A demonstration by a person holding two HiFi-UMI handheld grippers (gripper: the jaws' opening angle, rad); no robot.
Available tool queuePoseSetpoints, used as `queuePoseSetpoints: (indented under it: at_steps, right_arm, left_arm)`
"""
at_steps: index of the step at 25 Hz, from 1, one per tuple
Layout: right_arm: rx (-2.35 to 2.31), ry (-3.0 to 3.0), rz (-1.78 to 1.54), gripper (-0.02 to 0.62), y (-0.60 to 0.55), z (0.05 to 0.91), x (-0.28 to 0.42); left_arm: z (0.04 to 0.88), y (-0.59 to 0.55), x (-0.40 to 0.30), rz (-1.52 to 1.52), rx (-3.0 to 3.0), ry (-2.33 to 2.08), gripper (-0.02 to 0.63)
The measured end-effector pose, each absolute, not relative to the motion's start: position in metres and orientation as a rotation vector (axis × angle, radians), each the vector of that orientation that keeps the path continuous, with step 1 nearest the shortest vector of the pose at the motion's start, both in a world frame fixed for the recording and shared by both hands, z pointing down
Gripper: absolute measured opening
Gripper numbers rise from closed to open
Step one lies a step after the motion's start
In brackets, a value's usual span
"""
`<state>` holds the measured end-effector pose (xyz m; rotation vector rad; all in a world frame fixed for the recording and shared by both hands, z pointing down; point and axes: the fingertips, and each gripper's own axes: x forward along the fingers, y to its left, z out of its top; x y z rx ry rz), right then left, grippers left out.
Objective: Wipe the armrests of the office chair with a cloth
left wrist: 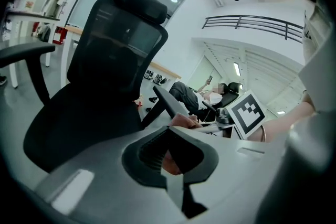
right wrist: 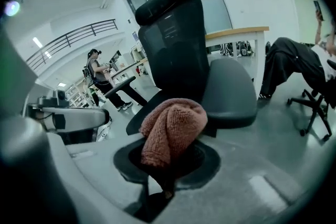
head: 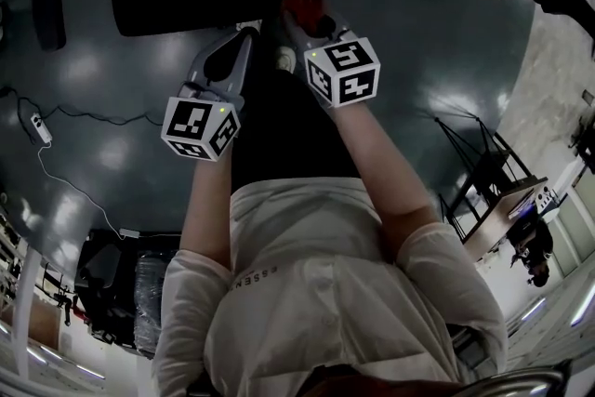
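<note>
Two grippers are hovering side by side over the floor (head: 437, 42), just in front of the office chair's seat (left wrist: 79, 123), with the chair facing the person.

Right gripper (head: 299, 19): jaws are clenching the cloth (right wrist: 170, 128). They are pinching its lower end, and the rest is bunching up in a reddish terry lump above the jaw tips.

Left gripper (head: 250, 35): jaws are lying drawn together, with nothing visibly clamped between them. It is sitting a little behind and to the left of the right gripper.

Key relation: the nearer armrest (right wrist: 231, 93) is standing at the seat's right edge as the person sees it. It is lying just ahead of the cloth and slightly to its right. The pad's long axis is running away from the person, roughly in line with the right gripper's jaws. Cloth and pad are looking close but apart, with no contact showing in either view.

The other armrest (left wrist: 26, 52) is sitting at the seat's left edge, well apart from both grippers and nearer the left one. The backrest (right wrist: 176, 44) is rising beyond the seat.

Judgement: wiping is not yet under way. The right hand is the one placed for it. The move is calling for a short advance forward and rightward to bring the lump down onto the pad's near end, then strokes along the long axis. The risk lies in the loose lump folding under or slipping sideways off the pad's edge.
</note>
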<state>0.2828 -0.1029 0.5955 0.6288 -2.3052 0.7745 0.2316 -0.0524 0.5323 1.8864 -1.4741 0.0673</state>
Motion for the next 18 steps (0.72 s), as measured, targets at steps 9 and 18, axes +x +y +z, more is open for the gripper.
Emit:
queuePoseSetpoints:
  at_steps: [9, 18]
  right_arm:
    - [0.449, -2.445, 0.639, 0.051, -0.132, 0.541, 0.214]
    - [0.631, -2.506, 0.367, 0.051, -0.293, 0.492, 0.192]
  left_arm:
    - [0.517, -0.081, 0.197, 0.059, 1.896, -1.477, 0.017]
    - [0.493, -0.178, 0.166, 0.071, 2.014, -1.401, 0.017]
